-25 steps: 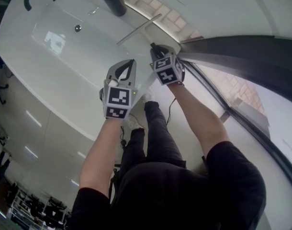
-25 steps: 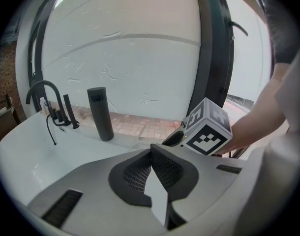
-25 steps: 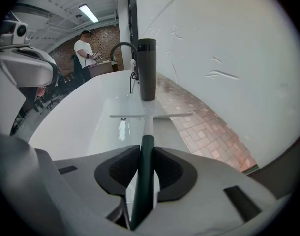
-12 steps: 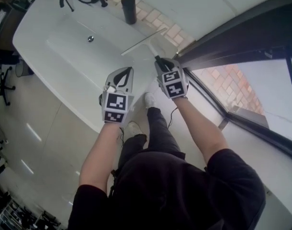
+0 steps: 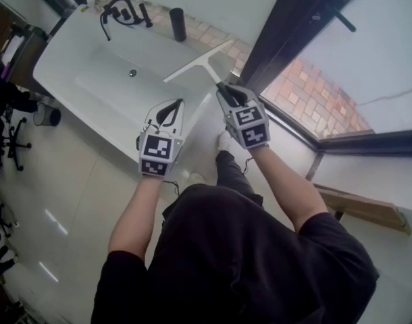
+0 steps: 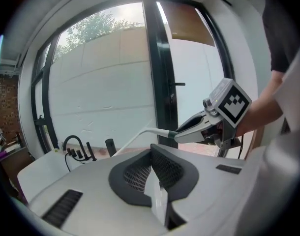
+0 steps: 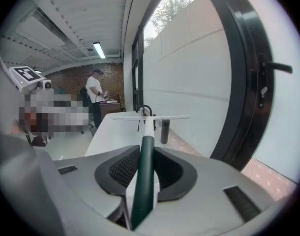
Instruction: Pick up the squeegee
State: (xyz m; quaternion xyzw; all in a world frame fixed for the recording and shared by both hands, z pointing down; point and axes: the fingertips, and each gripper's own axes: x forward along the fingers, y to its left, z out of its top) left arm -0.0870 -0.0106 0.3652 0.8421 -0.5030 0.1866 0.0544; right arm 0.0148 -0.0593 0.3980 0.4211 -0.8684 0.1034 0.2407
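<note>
White surface (image 5: pixel 57 54) with a sunken basin (image 5: pixel 108 90) lies below me. The basin holds only its drain (image 5: pixel 132 73), and a dark tumbler (image 5: pixel 178 24) stands at the back edge, its contents hidden. Above the right end hangs the squeegee (image 5: pixel 199 61), its dark handle clamped in my right hand-held gripper (image 5: pixel 226 93). It runs straight out along the jaws, blade crosswise at the far tip. My left hand-held gripper (image 5: pixel 172 106), closed on nothing, is just beside it.
</note>
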